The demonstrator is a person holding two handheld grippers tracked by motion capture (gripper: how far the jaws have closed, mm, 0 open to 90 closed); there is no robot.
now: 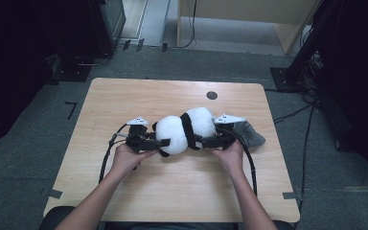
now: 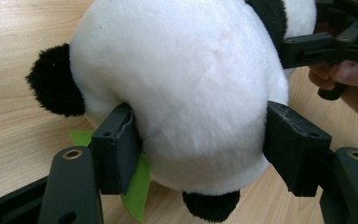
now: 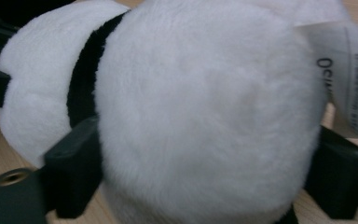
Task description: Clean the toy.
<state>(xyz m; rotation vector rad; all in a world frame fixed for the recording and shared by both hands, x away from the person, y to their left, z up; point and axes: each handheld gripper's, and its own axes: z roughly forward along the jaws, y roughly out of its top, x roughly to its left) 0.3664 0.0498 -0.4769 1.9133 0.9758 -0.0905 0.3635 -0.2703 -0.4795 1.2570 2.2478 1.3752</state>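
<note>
Left gripper (image 1: 159,143) clamped on the panda (image 1: 184,128), jaws pressed into the white plush of one end, as seen close up in the left gripper view (image 2: 200,140). Right gripper (image 1: 210,142) clamped on the other end, jaws sunk into the fur on both sides (image 3: 205,172). Held between the two, panda lying crosswise near the middle of the table (image 1: 124,96), black band across its body, black ear (image 2: 56,86) sticking out toward the left in the left gripper view, another black patch (image 2: 210,204) underneath. Green felt leaf (image 2: 137,184) tucked under the plush beside the left jaw, touching it. White printed tag (image 3: 349,79) hanging off the far end in the right gripper view, text too blurred to read. Left hand (image 1: 127,158) and right hand (image 1: 230,155) around the gripper handles, forearms coming in from the bottom edge. Grey cloth (image 1: 249,133) just beyond the right gripper, beside the panda. Small dark round hole (image 1: 212,95) in the tabletop farther back, well apart from the panda. Black cables (image 1: 106,158) trailing from both grippers across the wood. Grey carpet around the table.
</note>
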